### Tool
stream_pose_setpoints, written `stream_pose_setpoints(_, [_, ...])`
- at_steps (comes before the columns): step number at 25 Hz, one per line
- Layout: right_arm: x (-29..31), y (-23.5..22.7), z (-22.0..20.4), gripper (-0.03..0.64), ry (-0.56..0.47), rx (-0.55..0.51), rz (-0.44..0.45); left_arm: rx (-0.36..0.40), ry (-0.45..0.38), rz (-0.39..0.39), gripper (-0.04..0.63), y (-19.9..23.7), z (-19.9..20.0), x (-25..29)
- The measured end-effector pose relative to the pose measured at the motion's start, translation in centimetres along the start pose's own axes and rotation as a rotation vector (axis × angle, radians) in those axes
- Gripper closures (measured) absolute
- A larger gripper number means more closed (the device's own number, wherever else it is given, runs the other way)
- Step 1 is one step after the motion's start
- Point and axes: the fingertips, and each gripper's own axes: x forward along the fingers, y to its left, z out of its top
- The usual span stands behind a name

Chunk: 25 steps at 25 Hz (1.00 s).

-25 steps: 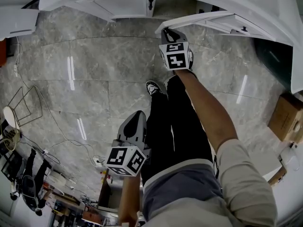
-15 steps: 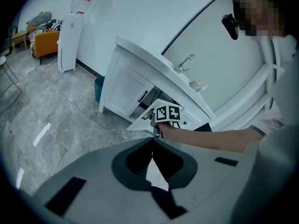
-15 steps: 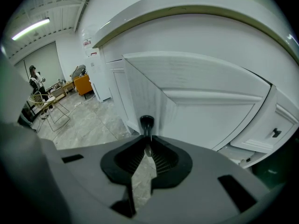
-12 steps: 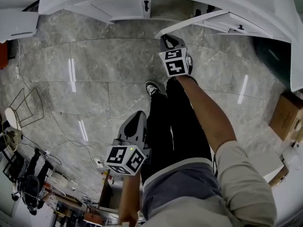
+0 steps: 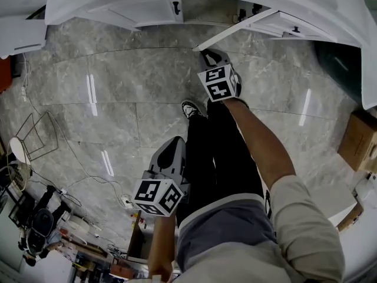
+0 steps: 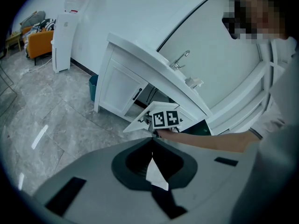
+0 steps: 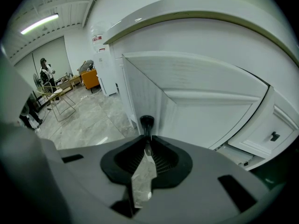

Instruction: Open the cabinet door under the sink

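Cabinet door (image 5: pixel 235 28) under the sink (image 6: pixel 180 66) stands swung out from the cabinet front. In the head view its top edge is a thin white strip that runs from the right gripper (image 5: pixel 207 55) back to the cabinet. In the right gripper view the door's panelled face (image 7: pixel 201 92) fills the space just beyond the right gripper (image 7: pixel 147 141). That gripper's jaws are pressed onto the dark handle (image 7: pixel 146 123) at the door's free edge, and the knob stands up at their tips.

The left gripper (image 5: pixel 171 152) hangs low beside the person's leg, well apart from the cabinet. Its jaws are pressed together with nothing between them (image 6: pixel 152 146).

The neighbouring door (image 5: pixel 147 10) is shut, with its own dark handle (image 5: pixel 175 7). Behind the open door the cabinet's inside (image 5: pixel 215 7) is a dim grey gap. A couple of dark shapes sit at its right, too small to name. A cardboard box (image 5: pixel 356 140) stands on the marble floor (image 5: pixel 118 81) at the right edge of the head view, cut off, its contents out of sight.
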Motion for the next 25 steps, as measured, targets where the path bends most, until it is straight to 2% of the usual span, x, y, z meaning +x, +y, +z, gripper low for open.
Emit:
stream_pose_setpoints(20, [-2.7, -0.4, -3.4, 0.561, 0.04, -0.046, 0.033, 0.043, 0.036, -0.029, 0.595, -2.1, 0.9, 1.2])
stream_pose_setpoints(25, [-3.9, -0.9, -5.1, 0.561, 0.057, -0.025, 0.022, 0.052, 0.046, -0.035, 0.595, -2.8, 0.6, 1.5])
